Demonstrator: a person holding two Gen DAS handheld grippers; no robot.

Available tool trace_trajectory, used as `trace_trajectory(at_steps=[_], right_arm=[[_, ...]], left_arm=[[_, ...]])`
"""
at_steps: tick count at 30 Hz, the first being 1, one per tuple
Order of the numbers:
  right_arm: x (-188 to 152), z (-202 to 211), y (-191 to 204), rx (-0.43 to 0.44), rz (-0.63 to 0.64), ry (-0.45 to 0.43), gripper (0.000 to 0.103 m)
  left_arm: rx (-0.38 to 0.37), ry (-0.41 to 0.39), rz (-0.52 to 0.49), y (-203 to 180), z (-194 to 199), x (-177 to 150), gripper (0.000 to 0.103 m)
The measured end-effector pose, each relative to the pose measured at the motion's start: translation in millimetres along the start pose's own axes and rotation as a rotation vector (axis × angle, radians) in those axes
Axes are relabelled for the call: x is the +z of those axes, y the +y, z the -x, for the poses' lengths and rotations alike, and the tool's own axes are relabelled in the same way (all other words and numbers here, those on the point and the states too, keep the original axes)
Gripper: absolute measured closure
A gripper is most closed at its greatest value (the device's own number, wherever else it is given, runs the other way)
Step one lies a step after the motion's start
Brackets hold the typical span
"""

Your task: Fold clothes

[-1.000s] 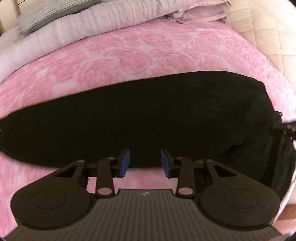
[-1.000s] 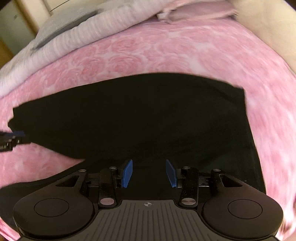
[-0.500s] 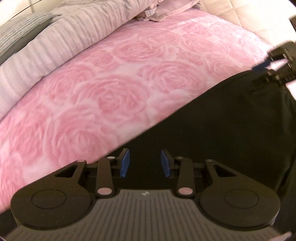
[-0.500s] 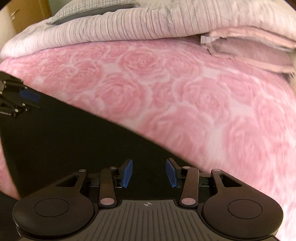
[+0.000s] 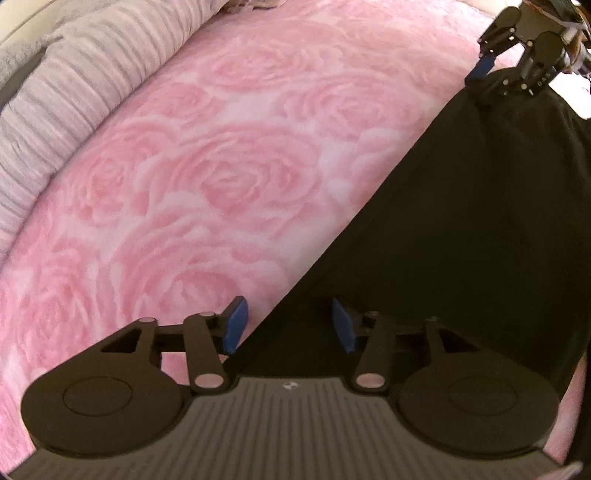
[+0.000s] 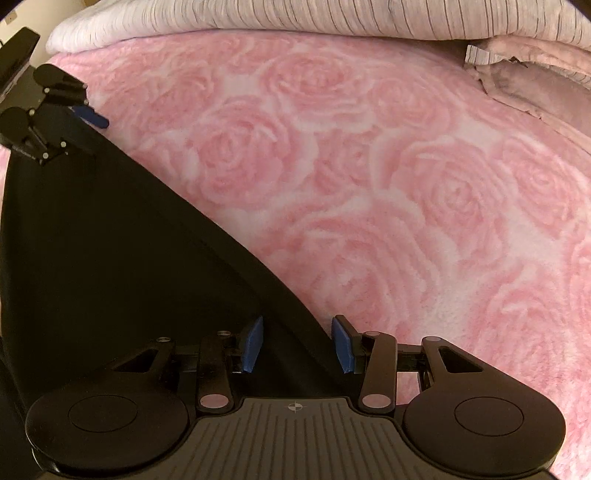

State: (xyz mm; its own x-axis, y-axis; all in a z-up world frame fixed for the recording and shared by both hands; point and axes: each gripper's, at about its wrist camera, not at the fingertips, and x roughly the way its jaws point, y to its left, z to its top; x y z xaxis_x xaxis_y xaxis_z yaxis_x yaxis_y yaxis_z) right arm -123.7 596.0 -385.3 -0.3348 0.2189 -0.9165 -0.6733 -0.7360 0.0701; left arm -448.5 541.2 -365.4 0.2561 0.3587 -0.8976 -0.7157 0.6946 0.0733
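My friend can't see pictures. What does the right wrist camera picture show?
An open right hand-held gripper with blue pads straddles the edge of a black garment lying on a pink rose-patterned blanket. The left hand-held gripper is at the garment's far corner, and striped bedding lies behind.

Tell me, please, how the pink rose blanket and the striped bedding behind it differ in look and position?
The pink rose blanket is fluffy with large rose shapes; the striped bedding is pale and ribbed with thin lines. The blanket lies spread out flat, while the bedding is heaped in a roll along its far edge. The black garment rests on the blanket only, with the open left gripper and right gripper at its edge. Both are soft bed coverings.
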Motion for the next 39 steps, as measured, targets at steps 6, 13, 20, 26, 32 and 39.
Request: trace_trajectory(at_steps=[6, 13, 20, 26, 32, 39], right_arm=[[-7.2, 20.6, 18.9, -0.054, -0.002, -0.033, 0.098], [-33.4, 83.7, 82.7, -0.238, 0.078, -0.143, 0.099], [-106.8, 157.1, 191.4, -0.336, 0.043, -0.173, 0.099], [-183.9, 157.5, 272.2, -0.290, -0.057, 0.003, 0.099], [-230.8, 133.3, 290.6, -0.228, -0.226, 0.156, 0.077], [-279.4, 171.1, 228.3, -0.081, -0.922, -0.124, 0.055]], left_arm=[[-0.023, 0.009, -0.052, 3.3, 2.3, -7.7, 0.101], [0.002, -0.084, 0.096, -49.1, 95.5, -52.4, 0.101], [0.023, -0.163, 0.265, -107.9, 189.0, -102.7, 0.100], [-0.042, 0.009, 0.476, -183.3, 200.0, -176.7, 0.100], [-0.005, 0.083, 0.655, -217.9, 193.3, -204.7, 0.092], [0.044, 0.012, 1.007, -210.2, 197.9, -222.9, 0.076]])
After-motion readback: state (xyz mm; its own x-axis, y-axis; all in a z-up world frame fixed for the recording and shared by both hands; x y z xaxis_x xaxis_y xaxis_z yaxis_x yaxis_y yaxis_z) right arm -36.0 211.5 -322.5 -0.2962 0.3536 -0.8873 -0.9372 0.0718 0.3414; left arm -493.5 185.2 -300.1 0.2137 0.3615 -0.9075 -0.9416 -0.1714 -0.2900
